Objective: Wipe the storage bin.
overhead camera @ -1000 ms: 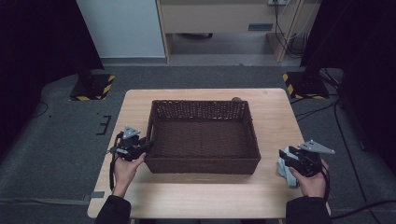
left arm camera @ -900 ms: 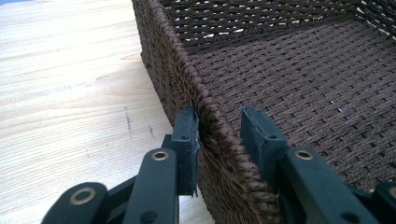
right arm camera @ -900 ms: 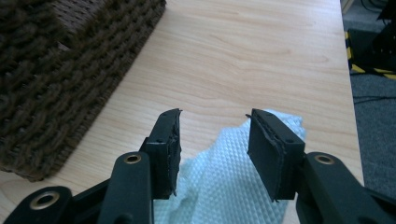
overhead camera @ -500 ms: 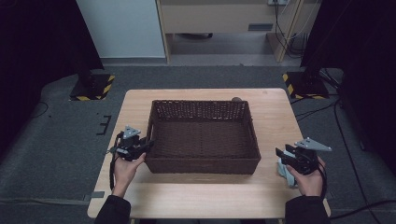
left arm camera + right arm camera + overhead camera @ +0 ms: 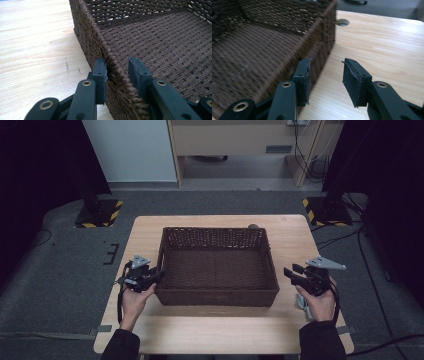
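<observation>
A dark brown wicker basket [image 5: 217, 297] stands empty on the middle of the wooden table [image 5: 220, 332]. My left gripper [image 5: 159, 274] straddles the rim of its left wall [image 5: 113, 65]. The outer pad [image 5: 100, 75] touches the weave, while the inner pad [image 5: 138, 73] stands a little off it, so the gripper [image 5: 116, 61] is open. My right gripper [image 5: 289, 273] hovers just outside the basket's right wall [image 5: 322, 37]. Its jaws [image 5: 325, 61] are open and have just been closing, with only bare tabletop between them.
A small round hole [image 5: 342, 22] marks the table behind the basket's far right corner. Bare wood lies to the right of the basket [image 5: 382, 45] and along the front edge. Yellow-and-black stand bases [image 5: 327, 210] sit on the floor at both back sides.
My right gripper has moved left towards the basket's right wall and risen a little. The left gripper and the basket have stayed where they were.
</observation>
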### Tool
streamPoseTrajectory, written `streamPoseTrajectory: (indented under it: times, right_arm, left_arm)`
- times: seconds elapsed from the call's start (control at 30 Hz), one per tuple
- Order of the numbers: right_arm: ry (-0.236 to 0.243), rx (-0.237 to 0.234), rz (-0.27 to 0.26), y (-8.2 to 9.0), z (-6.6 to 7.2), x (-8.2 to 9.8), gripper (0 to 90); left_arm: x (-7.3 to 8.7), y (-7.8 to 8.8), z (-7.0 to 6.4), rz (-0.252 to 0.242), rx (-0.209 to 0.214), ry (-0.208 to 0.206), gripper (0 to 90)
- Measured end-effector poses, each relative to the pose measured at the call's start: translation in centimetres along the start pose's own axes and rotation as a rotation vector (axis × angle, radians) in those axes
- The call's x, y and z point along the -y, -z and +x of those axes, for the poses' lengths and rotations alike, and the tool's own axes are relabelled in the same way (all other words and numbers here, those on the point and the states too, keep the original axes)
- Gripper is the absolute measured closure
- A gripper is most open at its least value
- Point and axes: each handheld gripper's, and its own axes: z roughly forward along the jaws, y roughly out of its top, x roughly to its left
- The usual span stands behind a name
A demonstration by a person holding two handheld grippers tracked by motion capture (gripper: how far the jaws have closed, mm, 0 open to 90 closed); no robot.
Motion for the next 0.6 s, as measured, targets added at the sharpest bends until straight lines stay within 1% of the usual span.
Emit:
streamPoseTrajectory:
  times: [0.03, 0.13, 0.3, 0.4, 0.6]
  right_arm:
    - [-0.007, -0.01, -0.004, -0.2, 0.2, -0.2, 57.7]
    - [0.011, -0.026, -0.001, -1.1, 0.9, -0.9, 58.0]
    - [0.033, -0.031, -0.003, -2.0, 1.5, -1.8, 60.0]
    - [0.016, -0.048, -0.001, -2.6, 1.6, -1.9, 60.3]
    - [0.045, -0.055, 0.032, -3.3, 2.1, -1.9, 63.8]
  left_arm:
    - [0.0, 0.0, 0.0, 0.001, 0.0, 0.0, 68.0]
    - [0.0, -0.1, -0.1, -0.001, 0.003, 0.001, 68.0]
    - [-0.1, -0.2, -0.2, -0.003, 0.009, 0.006, 67.9]
    - [-0.1, -0.3, -0.2, -0.006, 0.012, 0.009, 67.7]
    - [-0.1, -0.3, -0.1, -0.009, 0.015, 0.008, 67.2]
